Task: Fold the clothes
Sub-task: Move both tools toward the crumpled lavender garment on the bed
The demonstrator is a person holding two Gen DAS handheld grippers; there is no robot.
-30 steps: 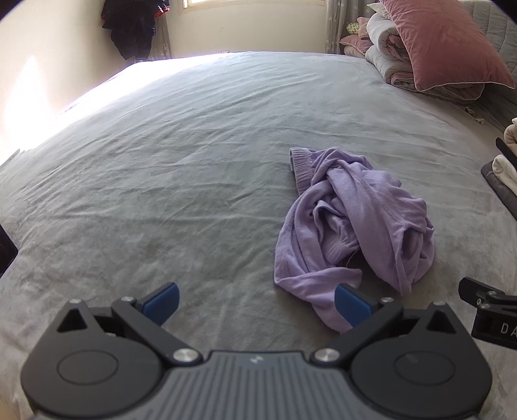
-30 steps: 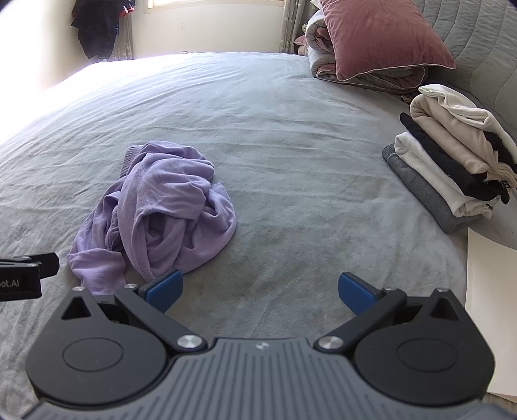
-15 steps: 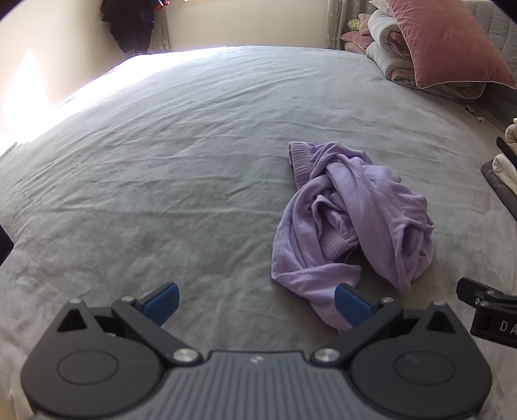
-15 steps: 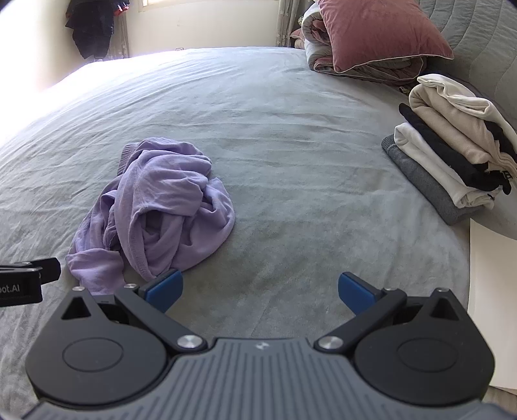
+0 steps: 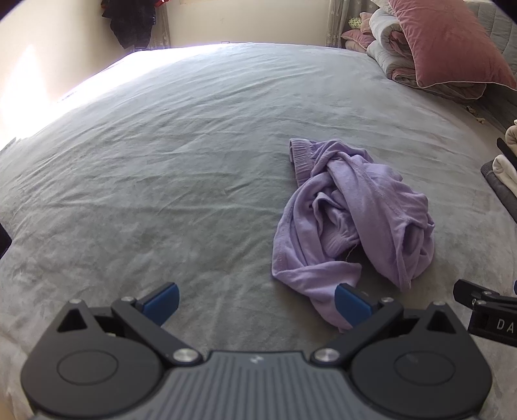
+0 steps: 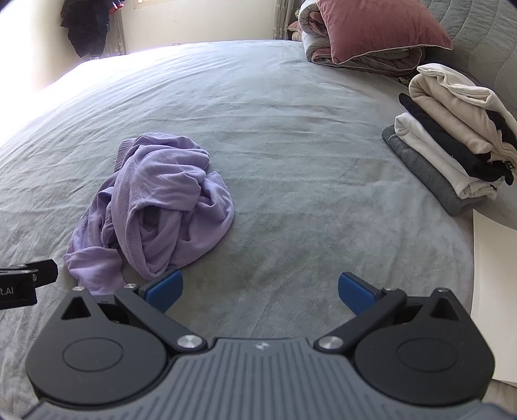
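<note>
Looking at the purple garment (image 5: 352,213) first, we find it crumpled in a loose heap on the grey bed (image 5: 161,181), twisted over itself with a ribbed band (image 5: 299,155) poking out on its far side and a thin tail of cloth trailing toward us. We judge it light, soft and limp, a thin knit that will sag and slide rather than hold any shape, so it needs two separated grips to spread it. The ribbed band looks like the firmest, easiest edge to pinch; the near tail is the closest.

Beside the garment's near tail, our left gripper (image 5: 255,302) has its blue pads spread wide and holds nothing, though one pad overlaps the tail in view and we cannot tell if it touches. Our right gripper (image 6: 260,289) is also wide open and empty, with one pad just beside the garment's near edge. Well apart from the garment sits a stack of folded clothes (image 6: 452,145), and farther off a pink pillow (image 6: 378,29) on rolled bedding.
</note>
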